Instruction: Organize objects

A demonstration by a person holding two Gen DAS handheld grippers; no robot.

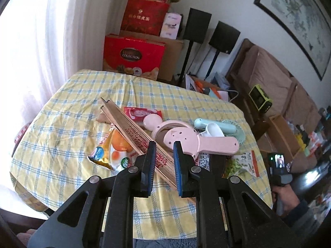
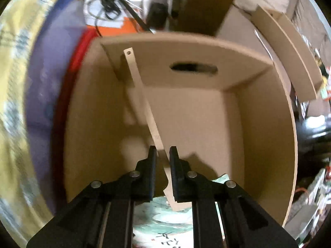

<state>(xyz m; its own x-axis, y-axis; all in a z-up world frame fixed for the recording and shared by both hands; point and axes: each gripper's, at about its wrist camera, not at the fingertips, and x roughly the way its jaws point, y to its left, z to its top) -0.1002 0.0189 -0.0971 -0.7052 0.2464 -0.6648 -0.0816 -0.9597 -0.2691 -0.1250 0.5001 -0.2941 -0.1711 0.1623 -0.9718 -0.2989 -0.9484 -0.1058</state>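
Left claw (image 1: 163,146) hangs over the bench (image 1: 62,113) with a folded wooden fan (image 1: 132,130) running between its jaws; the gap looks narrow and we read it as clenched on the fan near the printed slats, though we can't see pad contact cleanly. Right claw (image 2: 162,150) points down into a cardboard box (image 2: 258,124) beside the bench, jaws nearly together on a thin pale strip (image 2: 144,103), which slants up toward the box's far left corner, hole at its top end. Frame is blurred, so we call that a pinch, not a certainty. Still on the bench: pink handheld fan (image 1: 186,138), mint handheld fan (image 1: 215,126), white scoop (image 1: 215,131), snack bag (image 1: 115,148), red packet (image 1: 140,112), green snack pack (image 1: 242,163). Handling, our judgement: the wooden fan is light and stiff along its length, but the slats are thin and may splay or snap if squeezed across the free end, so hold near the pivot end or mid-length across the full stack. The strip is light, flat and likely slippery; a pinch mid-length beats the tip. The pink fan is light hard plastic; take the handle, not the ring. Bags are soft and crinkly; grab a sealed edge.
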